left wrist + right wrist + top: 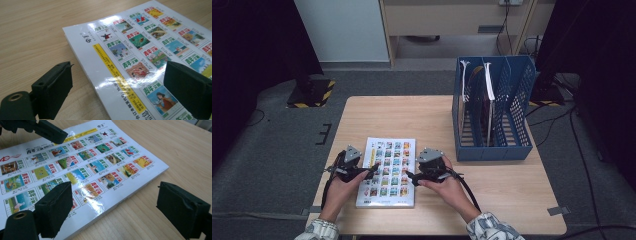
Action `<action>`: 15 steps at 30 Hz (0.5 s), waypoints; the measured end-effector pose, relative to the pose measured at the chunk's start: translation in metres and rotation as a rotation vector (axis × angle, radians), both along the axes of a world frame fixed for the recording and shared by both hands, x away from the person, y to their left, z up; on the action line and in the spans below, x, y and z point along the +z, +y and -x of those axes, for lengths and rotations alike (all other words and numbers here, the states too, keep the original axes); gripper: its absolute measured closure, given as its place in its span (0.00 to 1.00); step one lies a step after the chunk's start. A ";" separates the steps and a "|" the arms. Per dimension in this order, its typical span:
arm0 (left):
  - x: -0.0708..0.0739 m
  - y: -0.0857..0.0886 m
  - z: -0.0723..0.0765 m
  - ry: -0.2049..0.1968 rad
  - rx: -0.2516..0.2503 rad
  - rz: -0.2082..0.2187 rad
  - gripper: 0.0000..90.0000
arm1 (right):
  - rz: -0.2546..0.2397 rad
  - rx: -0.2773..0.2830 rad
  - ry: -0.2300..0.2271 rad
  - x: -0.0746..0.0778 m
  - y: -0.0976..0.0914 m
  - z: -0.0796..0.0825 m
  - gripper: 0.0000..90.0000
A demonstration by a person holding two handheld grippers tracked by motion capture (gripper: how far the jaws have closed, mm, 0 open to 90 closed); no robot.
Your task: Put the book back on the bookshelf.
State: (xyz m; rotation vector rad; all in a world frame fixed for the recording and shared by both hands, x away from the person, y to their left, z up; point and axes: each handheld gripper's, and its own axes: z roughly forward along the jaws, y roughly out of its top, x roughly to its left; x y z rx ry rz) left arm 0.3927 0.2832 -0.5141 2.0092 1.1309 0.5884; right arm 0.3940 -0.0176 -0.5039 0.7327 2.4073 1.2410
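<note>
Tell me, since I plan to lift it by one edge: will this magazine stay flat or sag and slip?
The magazine looks thin with a soft cover, so it will probably droop if held by one edge. Its cover shows glare, so it may slide on the wooden table or between pads. Lying flat, its edge gives little to grab.

- Wooden table (402,117), light grain, square top, standing on grey carpet floor (277,150).
- Blue file rack (492,112) on the table's far right, perforated walls, several slots.
- White panel (343,30) against the far side, left of centre; pale wooden cabinet (452,20) beside it.
- Black-and-yellow striped base plate (312,94) on the floor, far left.
- Cables (557,117) trail over the floor at right.
- Both far corners fall into dark shadow; light even over the tabletop.
- Grey tape strip (559,210) on the near right table edge.
</note>
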 end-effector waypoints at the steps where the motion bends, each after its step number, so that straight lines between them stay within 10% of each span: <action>1: -0.001 0.001 -0.001 0.005 0.005 0.003 0.09 | -0.003 0.000 0.004 -0.002 0.000 0.000 0.15; 15: -0.011 0.002 -0.007 0.081 0.008 0.026 0.09 | -0.020 -0.006 0.077 -0.013 0.001 0.001 0.15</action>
